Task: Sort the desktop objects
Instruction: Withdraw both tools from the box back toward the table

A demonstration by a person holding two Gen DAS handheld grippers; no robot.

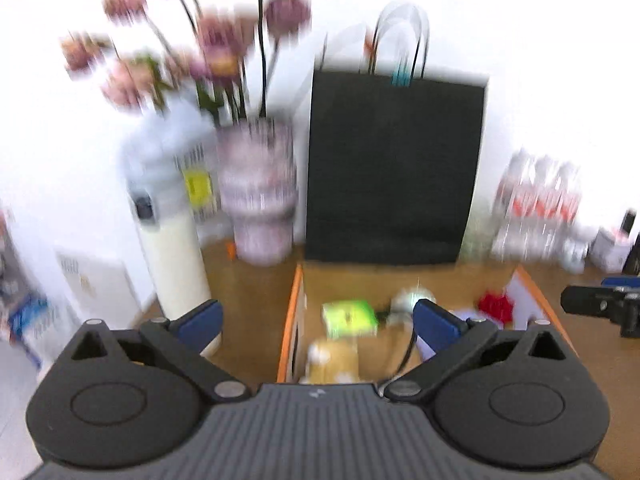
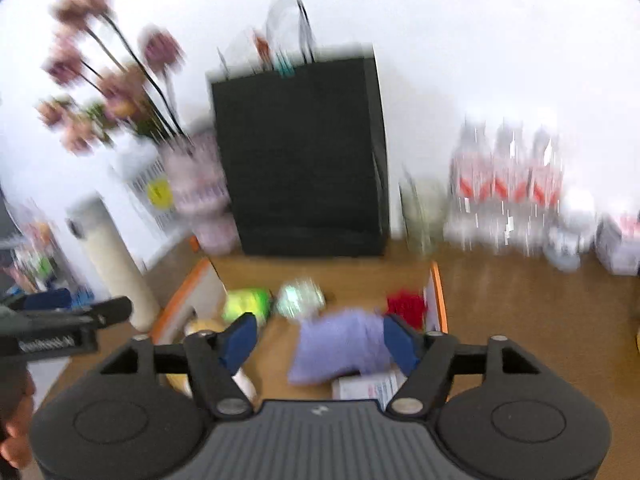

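Both frames badly smeared. Left gripper (image 1: 316,318), lower centre, jaws at their widest, nothing between the blue pads. Right gripper (image 2: 316,340) jaws well apart; the lilac cloth pouch (image 2: 340,346) shows between them, though no pad seems to press on it. Shallow orange-rimmed cardboard tray (image 1: 289,320) on the brown desk holds a lime-green packet (image 1: 349,317) and red crinkly bundle (image 1: 496,307). Looks like a pause between placings; next move calls for choosing a fresh item outside the tray

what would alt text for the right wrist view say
The right gripper hangs open and empty over an orange-edged box holding a purple cloth, a green item and a red item. Behind stand a black paper bag, blurred flowers and bottles.
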